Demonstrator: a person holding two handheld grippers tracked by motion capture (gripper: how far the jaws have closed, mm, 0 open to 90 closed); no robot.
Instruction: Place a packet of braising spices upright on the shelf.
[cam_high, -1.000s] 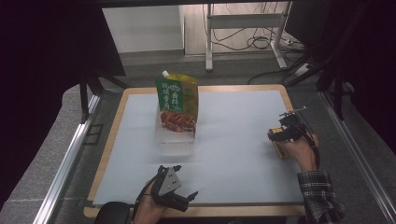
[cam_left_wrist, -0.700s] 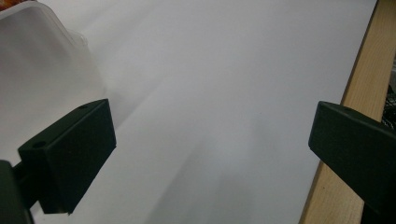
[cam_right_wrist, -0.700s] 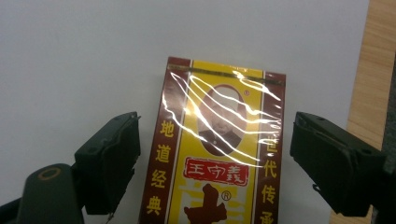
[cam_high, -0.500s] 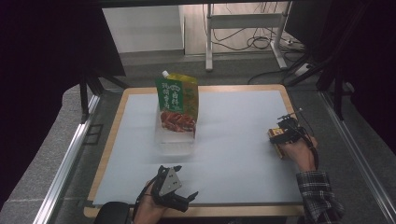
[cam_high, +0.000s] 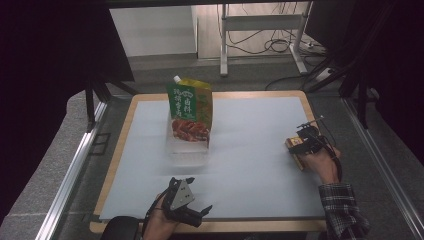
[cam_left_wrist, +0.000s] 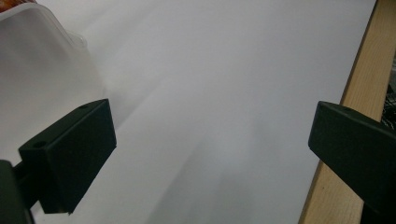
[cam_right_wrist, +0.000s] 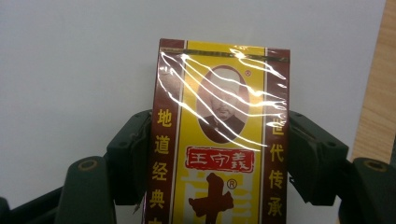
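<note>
A flat rectangular box (cam_right_wrist: 219, 135), wrapped in glossy film, is clamped by the just-closing right gripper (cam_right_wrist: 219, 158); the left gripper (cam_left_wrist: 210, 149) is held released.

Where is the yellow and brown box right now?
The yellow and brown box sits between the right claw pads, at the white mat's right edge in the high view.
</note>
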